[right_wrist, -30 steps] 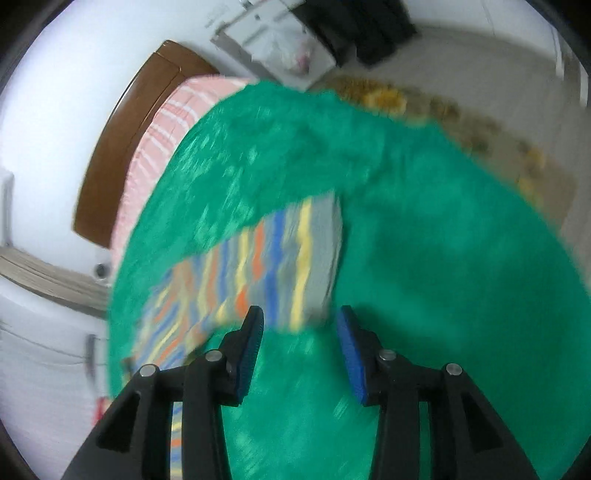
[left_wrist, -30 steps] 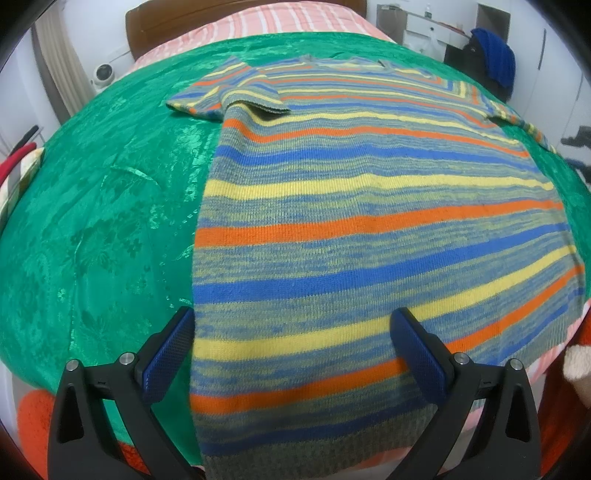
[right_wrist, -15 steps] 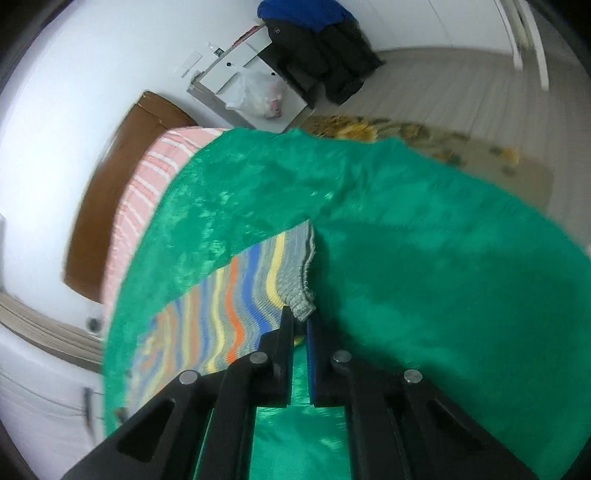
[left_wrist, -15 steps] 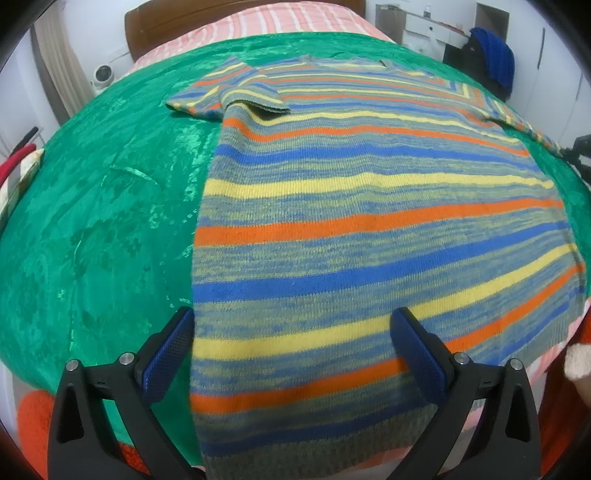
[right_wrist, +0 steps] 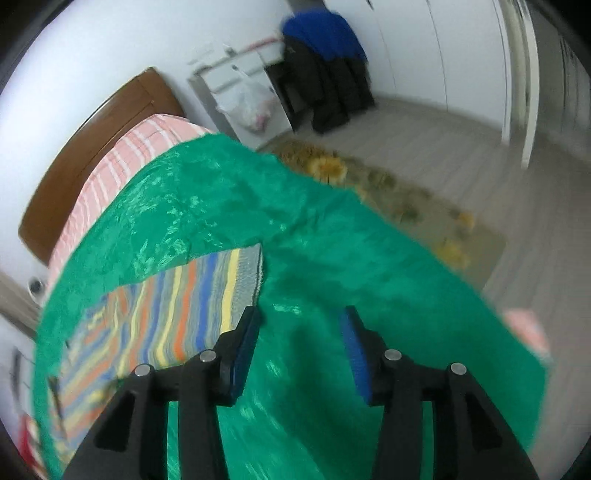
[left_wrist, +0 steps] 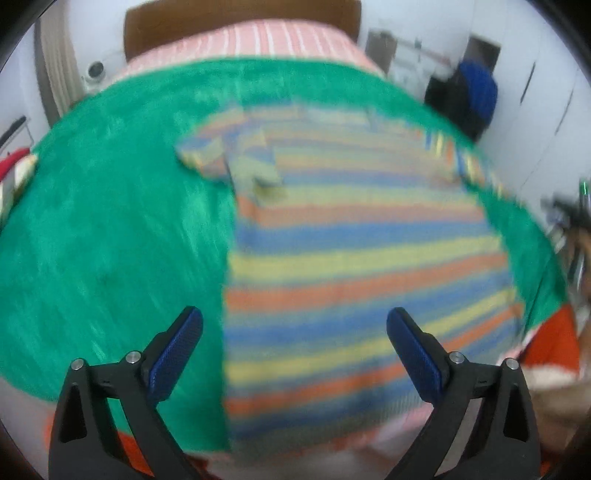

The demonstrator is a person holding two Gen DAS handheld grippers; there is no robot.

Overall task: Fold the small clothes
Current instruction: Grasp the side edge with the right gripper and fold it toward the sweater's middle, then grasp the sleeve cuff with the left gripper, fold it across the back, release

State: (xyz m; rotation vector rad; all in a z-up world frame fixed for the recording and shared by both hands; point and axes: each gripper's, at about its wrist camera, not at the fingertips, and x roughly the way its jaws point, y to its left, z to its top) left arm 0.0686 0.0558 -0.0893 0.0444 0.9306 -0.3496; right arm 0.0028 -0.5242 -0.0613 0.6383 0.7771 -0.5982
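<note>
A striped knit sweater [left_wrist: 351, 266] in blue, yellow, orange and grey lies flat on a green bedspread [left_wrist: 110, 240]. Its left sleeve is folded in over the chest. My left gripper [left_wrist: 295, 339] is open and empty, held above the sweater's hem, which hangs over the bed's near edge. In the right wrist view the sweater's right sleeve [right_wrist: 177, 317] lies spread on the green bedspread [right_wrist: 351, 280]. My right gripper [right_wrist: 299, 332] is open and empty, just right of the sleeve's grey cuff. Both views are blurred.
A pink striped sheet [left_wrist: 266, 37] and a brown headboard [left_wrist: 221, 14] lie at the far end of the bed. A white cabinet [right_wrist: 240, 74], a plastic bag [right_wrist: 255, 107] and dark hanging clothes [right_wrist: 328, 66] stand beyond the bed. A patterned rug [right_wrist: 406, 206] covers the floor.
My right gripper, shut at the sleeve cuff half a second ago, has opened and drawn back; the sleeve lies flat. My left gripper has risen and pulled back from the sweater.
</note>
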